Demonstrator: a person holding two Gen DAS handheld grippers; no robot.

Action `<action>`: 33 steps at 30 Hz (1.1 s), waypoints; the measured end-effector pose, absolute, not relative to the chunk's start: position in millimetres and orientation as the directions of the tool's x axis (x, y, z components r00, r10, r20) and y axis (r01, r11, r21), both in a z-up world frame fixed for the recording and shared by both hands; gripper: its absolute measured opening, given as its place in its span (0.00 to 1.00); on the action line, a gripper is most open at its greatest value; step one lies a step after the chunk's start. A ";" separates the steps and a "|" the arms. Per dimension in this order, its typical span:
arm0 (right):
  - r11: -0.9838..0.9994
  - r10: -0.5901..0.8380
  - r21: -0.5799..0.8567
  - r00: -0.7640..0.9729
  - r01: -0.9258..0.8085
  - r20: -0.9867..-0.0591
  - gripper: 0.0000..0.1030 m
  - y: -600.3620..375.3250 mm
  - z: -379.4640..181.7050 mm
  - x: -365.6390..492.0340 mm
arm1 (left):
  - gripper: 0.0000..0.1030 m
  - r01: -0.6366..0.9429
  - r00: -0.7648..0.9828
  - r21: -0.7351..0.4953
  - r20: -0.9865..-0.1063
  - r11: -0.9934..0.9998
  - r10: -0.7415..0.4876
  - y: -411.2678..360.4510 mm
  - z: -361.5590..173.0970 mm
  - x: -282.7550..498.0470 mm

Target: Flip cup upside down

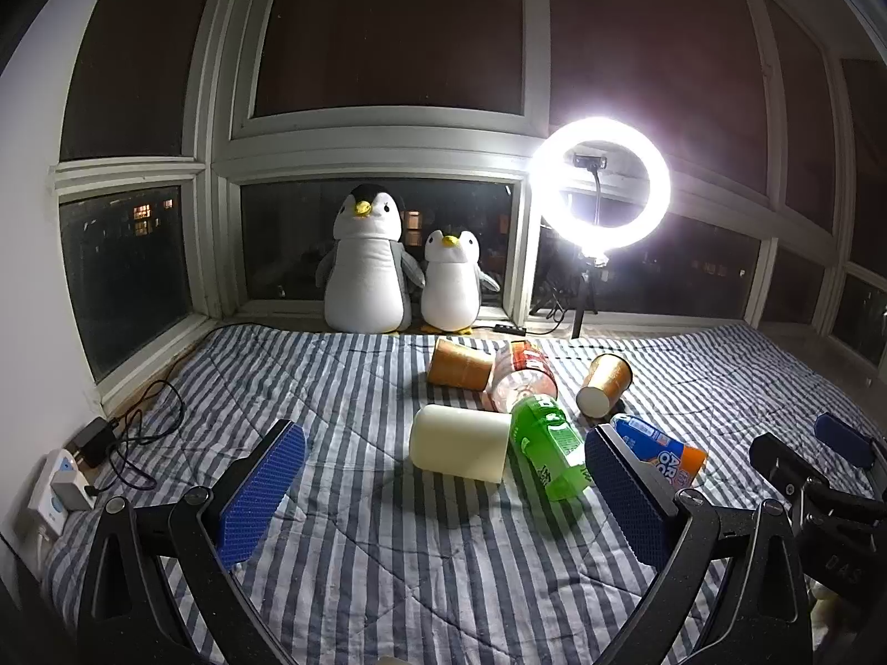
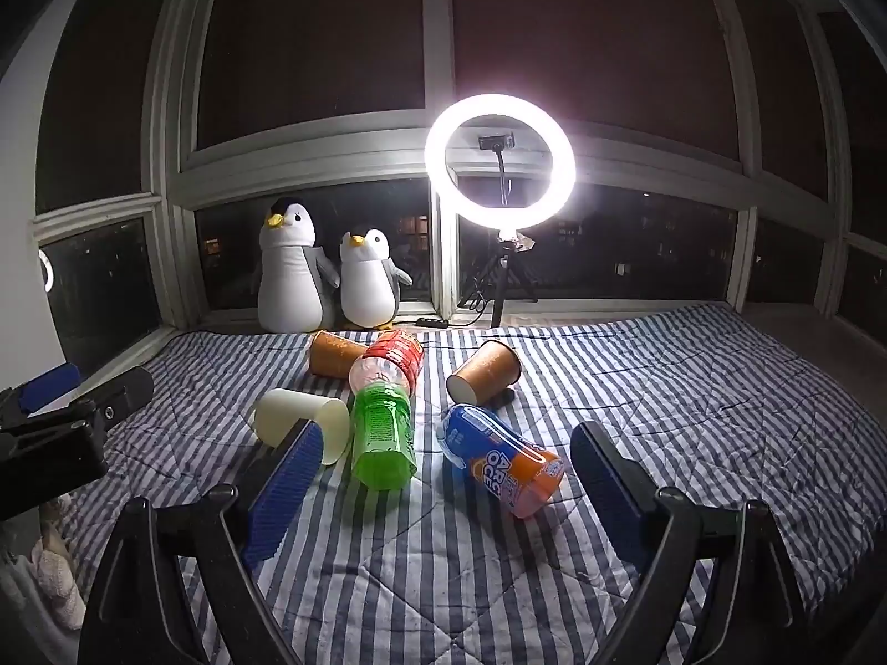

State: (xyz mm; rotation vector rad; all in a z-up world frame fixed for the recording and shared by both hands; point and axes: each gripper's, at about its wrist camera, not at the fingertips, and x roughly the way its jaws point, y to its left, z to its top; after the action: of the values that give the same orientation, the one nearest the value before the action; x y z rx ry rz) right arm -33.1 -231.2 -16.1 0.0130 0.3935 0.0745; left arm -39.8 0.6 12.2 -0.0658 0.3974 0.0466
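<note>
A cream cup (image 1: 459,442) lies on its side on the striped blanket (image 1: 355,554), ahead of my open, empty left gripper (image 1: 443,490); it also shows in the right wrist view (image 2: 302,422). Two orange paper cups lie on their sides farther back, one at the left (image 1: 459,370) (image 2: 332,353) and one at the right (image 1: 604,382) (image 2: 483,371). My right gripper (image 2: 443,487) is open and empty, close behind a blue-orange bottle (image 2: 501,457). It shows at the right edge of the left wrist view (image 1: 798,465).
A green bottle (image 1: 549,446) (image 2: 382,435), a clear red-labelled bottle (image 1: 521,374) (image 2: 388,360) and the blue-orange bottle (image 1: 659,446) lie among the cups. Two plush penguins (image 1: 368,266) and a lit ring light (image 1: 601,183) stand at the window. Chargers and cables (image 1: 88,454) lie at the left.
</note>
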 end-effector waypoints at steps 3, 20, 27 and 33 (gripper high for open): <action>0.997 0.075 0.021 0.923 -0.073 -0.377 0.86 -230.1 -14.9 -34.9 | 0.99 -0.059 0.921 -0.064 -0.389 0.996 0.030 3.0 13.2 -41.6; 0.997 0.073 0.019 0.926 -0.071 -0.370 0.90 -233.4 -15.6 -40.0 | 0.99 -0.049 0.923 -0.062 -0.385 0.997 0.021 -0.6 14.1 -46.2; 0.997 0.074 0.019 0.927 -0.072 -0.369 0.92 -232.4 -16.0 -39.7 | 0.99 -0.049 0.923 -0.062 -0.384 0.997 0.022 -1.9 13.3 -46.6; 0.997 0.075 0.018 0.928 -0.074 -0.366 0.92 -231.4 -16.9 -39.5 | 0.99 -0.050 0.922 -0.063 -0.386 0.997 0.021 -1.6 12.2 -47.1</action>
State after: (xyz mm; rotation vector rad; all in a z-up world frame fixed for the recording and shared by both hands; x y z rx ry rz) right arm -39.5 -231.4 -16.9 0.0036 0.3751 0.0762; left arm -47.1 -1.6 12.2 -0.0725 0.3952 0.0364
